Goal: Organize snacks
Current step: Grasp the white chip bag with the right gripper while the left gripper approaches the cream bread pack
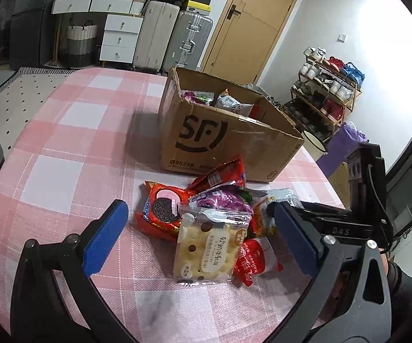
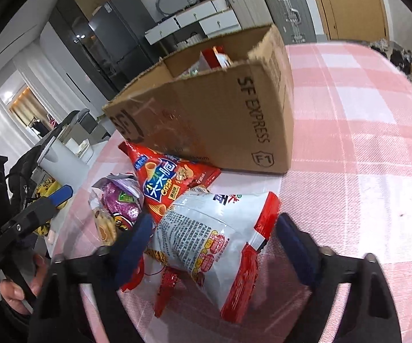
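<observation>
Left gripper [image 1: 200,228]: spread wide, nothing held, cracker pack [image 1: 206,253] between pads | Right gripper [image 2: 214,245]: spread, white-red bag [image 2: 220,240] straddled, ungripped | Snack pile [image 1: 214,203]: at 6 o'clock of cardboard box [image 1: 228,140] | Risk: neighbouring packets may be dragged off; crackers may be crushed.

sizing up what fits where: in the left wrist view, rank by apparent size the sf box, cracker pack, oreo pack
1. sf box
2. cracker pack, nearer the camera, so unsure against the next
3. oreo pack, partly covered

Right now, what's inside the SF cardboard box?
In the brown SF cardboard box, a purple packet and a white-grey packet show above the rim. The box walls hide everything lower down.
</observation>
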A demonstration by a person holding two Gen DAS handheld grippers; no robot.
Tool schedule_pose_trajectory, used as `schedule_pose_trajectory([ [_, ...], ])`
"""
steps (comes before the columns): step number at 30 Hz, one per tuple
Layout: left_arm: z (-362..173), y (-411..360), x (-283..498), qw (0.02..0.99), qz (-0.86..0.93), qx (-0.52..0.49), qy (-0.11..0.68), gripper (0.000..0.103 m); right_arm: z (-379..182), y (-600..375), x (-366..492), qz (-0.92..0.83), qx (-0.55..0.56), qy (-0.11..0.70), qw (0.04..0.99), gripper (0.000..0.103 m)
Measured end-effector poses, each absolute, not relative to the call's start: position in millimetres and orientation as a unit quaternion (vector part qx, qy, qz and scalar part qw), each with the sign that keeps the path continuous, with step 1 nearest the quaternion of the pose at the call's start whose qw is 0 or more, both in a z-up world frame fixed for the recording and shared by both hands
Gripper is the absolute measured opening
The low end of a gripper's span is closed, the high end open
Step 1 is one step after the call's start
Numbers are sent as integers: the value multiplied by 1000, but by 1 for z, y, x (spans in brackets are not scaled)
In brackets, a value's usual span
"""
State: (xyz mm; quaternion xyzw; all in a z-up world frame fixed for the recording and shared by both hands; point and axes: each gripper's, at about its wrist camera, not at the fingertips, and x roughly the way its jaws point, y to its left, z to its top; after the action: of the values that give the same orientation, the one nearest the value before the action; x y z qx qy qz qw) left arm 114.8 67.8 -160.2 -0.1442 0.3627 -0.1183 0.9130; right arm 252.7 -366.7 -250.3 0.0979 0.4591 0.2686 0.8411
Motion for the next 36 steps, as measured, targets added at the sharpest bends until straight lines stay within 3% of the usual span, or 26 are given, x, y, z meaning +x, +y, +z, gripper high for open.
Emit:
schedule_pose_trajectory([
  [4, -162, 72, 114, 912, -115, -148, 365, 102, -257, -365, 259, 277, 104, 466, 834, 59],
  [7, -165, 74, 114, 909, -113, -152, 370, 102, -259, -364, 257, 284, 101, 465, 832, 51],
  [36, -175, 65, 107, 897, -106, -138, 405, 102, -222, -396, 220, 292, 120, 415, 853, 49],
])
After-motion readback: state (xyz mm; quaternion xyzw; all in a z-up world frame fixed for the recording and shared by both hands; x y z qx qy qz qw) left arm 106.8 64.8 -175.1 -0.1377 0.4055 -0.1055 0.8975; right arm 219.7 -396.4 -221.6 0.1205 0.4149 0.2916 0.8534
